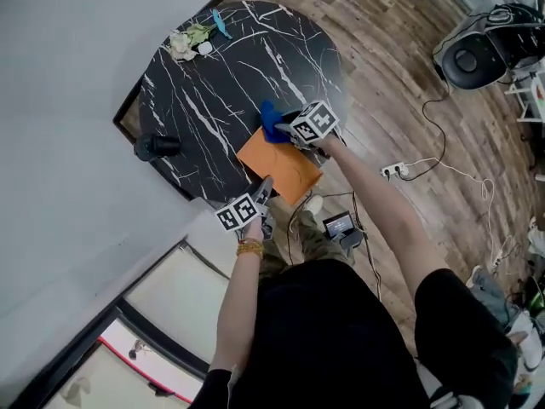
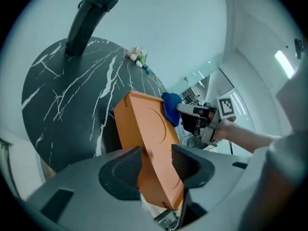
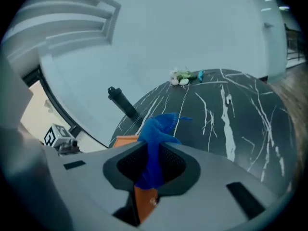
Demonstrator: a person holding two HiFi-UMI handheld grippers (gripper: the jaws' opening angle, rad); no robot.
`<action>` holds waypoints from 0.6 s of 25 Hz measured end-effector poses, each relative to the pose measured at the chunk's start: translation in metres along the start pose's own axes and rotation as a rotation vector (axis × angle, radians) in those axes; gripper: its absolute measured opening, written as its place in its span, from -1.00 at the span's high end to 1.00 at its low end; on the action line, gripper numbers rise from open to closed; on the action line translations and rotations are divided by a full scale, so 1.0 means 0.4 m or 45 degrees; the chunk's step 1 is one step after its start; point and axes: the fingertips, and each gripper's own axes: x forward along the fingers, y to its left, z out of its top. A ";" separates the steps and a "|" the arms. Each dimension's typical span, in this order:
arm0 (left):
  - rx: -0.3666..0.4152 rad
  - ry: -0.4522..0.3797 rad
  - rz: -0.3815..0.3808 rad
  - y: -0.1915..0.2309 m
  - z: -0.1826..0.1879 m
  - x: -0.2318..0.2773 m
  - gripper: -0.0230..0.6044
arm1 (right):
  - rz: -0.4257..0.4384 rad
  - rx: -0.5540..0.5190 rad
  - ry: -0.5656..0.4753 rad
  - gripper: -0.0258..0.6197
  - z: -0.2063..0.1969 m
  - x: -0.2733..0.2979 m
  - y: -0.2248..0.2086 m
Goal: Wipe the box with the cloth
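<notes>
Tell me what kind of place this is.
Likely an indoor lab or office workspace: wood-plank floor, a power strip and loose cables on it, and a round black marble-look table against a plain wall.

Orange box [image 1: 285, 173], blue cloth [image 1: 271, 121], black table [image 1: 217, 79] (white marble veining), perhaps whitish flowers [image 1: 180, 45]

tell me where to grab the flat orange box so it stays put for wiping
Take the flat orange box by its thin near edge, the end that appears to overhang the round black marble table toward the person. Come from that side, jaws across its thickness; the broad faces look too wide. The left gripper straddles that edge, open; the blue cloth sits at the far end.
</notes>
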 end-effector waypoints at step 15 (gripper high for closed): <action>-0.158 0.026 0.065 0.052 -0.046 0.054 0.27 | 0.174 0.238 0.035 0.75 -0.037 0.034 0.024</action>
